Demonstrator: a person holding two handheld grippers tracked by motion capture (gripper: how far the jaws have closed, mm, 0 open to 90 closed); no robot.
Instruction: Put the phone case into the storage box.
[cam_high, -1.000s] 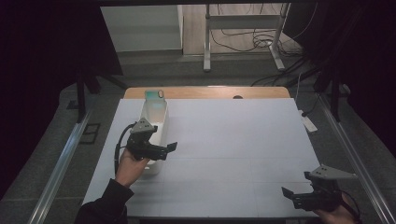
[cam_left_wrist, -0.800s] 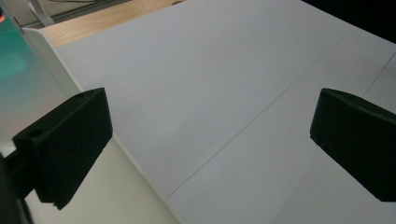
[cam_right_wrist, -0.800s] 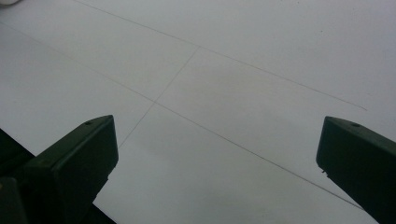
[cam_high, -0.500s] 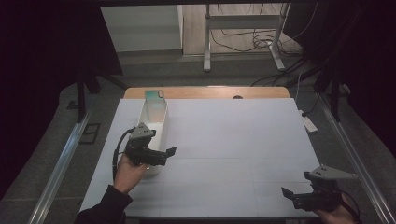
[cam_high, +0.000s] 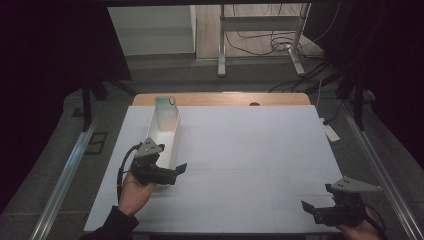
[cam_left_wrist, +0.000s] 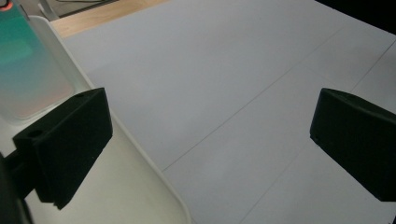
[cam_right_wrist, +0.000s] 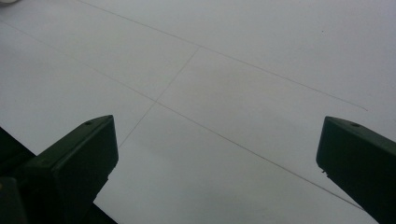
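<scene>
White tray (cam_high: 172, 145) long axis runs away from person; left claw (cam_high: 172, 172) open at near end.

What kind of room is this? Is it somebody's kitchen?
Probably not a kitchen; it looks like a lab or test workroom. A person holds a left gripper and right gripper over a white-covered table, cables trail on the floor behind, and dark curtains hang around.

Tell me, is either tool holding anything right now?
No. The left tool is open, one jaw over the white tray and one over the table, gripping nothing. The right tool is open above the bare white table.
</scene>
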